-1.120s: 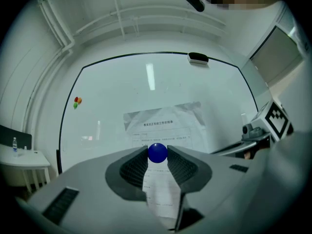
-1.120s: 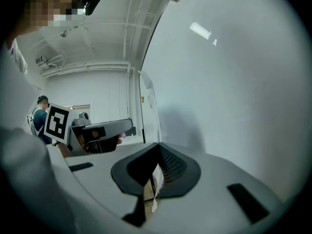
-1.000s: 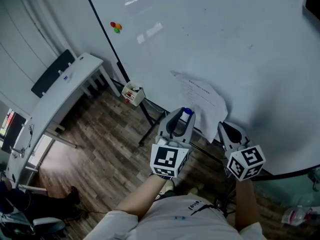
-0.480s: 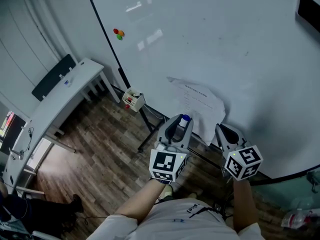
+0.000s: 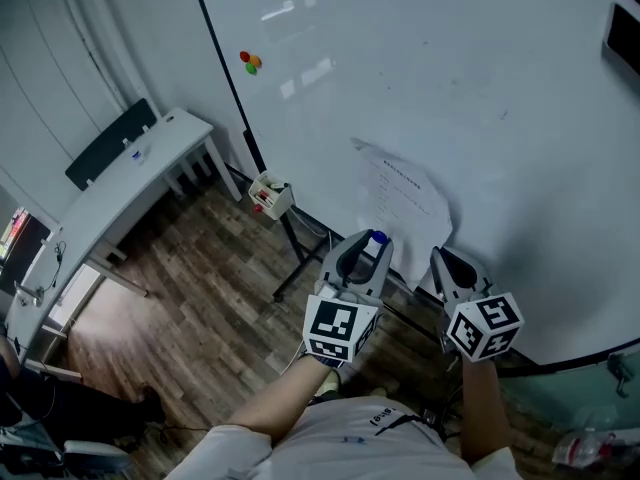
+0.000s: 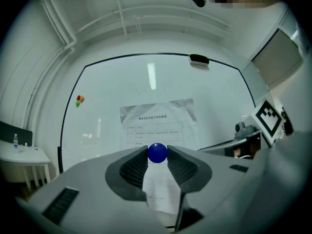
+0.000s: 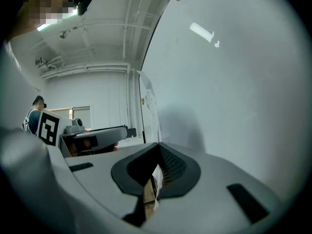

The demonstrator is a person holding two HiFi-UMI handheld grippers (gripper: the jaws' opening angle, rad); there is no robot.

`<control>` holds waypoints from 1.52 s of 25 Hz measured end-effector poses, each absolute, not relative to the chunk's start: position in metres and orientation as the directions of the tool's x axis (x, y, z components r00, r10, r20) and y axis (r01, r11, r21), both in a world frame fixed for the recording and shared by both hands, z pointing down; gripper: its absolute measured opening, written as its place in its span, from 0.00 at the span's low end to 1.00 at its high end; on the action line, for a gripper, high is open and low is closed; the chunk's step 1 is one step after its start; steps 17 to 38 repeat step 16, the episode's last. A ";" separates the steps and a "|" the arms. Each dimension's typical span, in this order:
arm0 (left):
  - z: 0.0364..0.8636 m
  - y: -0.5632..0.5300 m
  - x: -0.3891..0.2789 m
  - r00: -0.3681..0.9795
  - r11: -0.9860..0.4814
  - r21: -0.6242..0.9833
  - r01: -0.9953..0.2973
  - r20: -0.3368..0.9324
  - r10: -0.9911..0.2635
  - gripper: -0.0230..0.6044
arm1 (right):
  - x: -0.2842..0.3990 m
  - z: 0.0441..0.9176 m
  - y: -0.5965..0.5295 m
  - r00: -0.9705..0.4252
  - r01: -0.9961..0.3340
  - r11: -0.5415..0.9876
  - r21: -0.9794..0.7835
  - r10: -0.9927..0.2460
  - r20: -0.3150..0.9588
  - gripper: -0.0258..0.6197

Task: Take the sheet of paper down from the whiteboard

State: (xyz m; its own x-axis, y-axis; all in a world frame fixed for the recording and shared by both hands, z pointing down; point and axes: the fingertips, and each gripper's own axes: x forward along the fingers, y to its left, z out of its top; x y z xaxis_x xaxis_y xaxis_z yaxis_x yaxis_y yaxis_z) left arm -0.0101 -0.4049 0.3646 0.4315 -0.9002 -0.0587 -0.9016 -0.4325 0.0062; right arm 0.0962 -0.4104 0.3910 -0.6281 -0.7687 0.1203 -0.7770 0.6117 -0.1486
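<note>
A printed sheet of paper hangs on the whiteboard, its top edge crumpled and lifting at the left corner. My left gripper points level at the sheet's lower part and is shut on a round blue magnet, which shows between its pads in the left gripper view. My right gripper lies close along the board at the sheet's lower right. Its jaws are shut on the sheet's thin white edge. In the right gripper view the paper is seen edge-on.
Small coloured magnets stick to the board's upper left. A dark eraser sits near its top edge. A small box of markers hangs by the board's stand. A white desk stands at left on the wooden floor.
The head view has shifted slightly. Both grippers keep their places at the sheet, and their grips are unchanged.
</note>
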 end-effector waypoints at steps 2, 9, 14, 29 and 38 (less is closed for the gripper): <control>0.370 -0.407 -0.009 0.428 -0.429 0.012 -0.903 -0.050 -0.903 0.25 | 0.097 0.394 -0.412 -0.632 -0.774 0.616 -0.150 -0.765 0.122 0.06; 0.369 -0.410 -0.011 0.430 -0.431 0.015 -0.902 -0.043 -0.902 0.25 | 0.093 0.393 -0.415 -0.636 -0.771 0.618 -0.151 -0.761 0.129 0.06; 0.366 -0.409 -0.013 0.432 -0.433 0.008 -0.901 -0.050 -0.900 0.25 | 0.092 0.391 -0.413 -0.637 -0.769 0.619 -0.158 -0.760 0.127 0.06; 0.367 -0.411 -0.013 0.434 -0.435 0.012 -0.901 -0.046 -0.900 0.25 | 0.092 0.392 -0.414 -0.638 -0.769 0.618 -0.163 -0.759 0.129 0.06; 0.367 -0.411 -0.013 0.434 -0.435 0.012 -0.901 -0.046 -0.900 0.25 | 0.092 0.392 -0.414 -0.638 -0.769 0.618 -0.163 -0.759 0.129 0.06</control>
